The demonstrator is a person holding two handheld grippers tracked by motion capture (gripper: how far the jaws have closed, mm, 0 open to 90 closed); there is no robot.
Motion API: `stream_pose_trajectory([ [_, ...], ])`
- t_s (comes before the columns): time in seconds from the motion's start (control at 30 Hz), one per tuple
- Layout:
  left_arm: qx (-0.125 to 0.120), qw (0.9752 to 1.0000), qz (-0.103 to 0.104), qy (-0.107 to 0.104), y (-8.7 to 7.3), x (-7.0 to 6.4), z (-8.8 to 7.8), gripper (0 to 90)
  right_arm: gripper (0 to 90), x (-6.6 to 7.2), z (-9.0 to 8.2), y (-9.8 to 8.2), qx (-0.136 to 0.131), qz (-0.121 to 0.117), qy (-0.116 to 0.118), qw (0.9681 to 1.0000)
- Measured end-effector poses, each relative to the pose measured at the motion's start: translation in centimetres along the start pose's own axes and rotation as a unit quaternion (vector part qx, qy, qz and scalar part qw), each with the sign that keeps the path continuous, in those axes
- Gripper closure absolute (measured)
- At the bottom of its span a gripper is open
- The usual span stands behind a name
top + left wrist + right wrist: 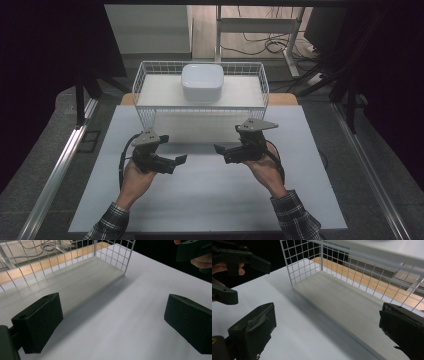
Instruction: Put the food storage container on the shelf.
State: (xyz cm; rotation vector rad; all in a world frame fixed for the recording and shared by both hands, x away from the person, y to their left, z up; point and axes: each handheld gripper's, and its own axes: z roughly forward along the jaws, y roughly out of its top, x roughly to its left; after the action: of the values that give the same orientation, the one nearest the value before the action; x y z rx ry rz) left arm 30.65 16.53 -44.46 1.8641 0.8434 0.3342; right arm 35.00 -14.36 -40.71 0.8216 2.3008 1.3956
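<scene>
Both tongs hang over the bare white table (210, 190) with nothing between their jaws: the left gripper (176, 161) and the right gripper (220, 150) each stand released, jaws wide apart, tips turned toward one another. The white bowl (202, 82) sits ahead of them, well beyond both tips, upside down on top of the wire basket (150, 117), untouched. By my reading the work has barely begun, with the reach forward, the grasp on the bowl and its move all left to do.
</scene>
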Motion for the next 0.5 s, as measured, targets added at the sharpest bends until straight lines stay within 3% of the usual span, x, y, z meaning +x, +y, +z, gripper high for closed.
stream_pose_trajectory([
  [0.2,0.008,0.9999,0.005,0.005,-1.2,-0.7,0.0,1.8,0.4,0.1,0.0,-1.4,0.016,-0.003,-0.004,0.9999],
  [0.5,0.011,0.9999,0.006,0.011,-2.6,-1.6,-0.4,2.2,0.1,1.0,-1.1,-2.7,0.013,-0.010,0.001,0.9999],
])
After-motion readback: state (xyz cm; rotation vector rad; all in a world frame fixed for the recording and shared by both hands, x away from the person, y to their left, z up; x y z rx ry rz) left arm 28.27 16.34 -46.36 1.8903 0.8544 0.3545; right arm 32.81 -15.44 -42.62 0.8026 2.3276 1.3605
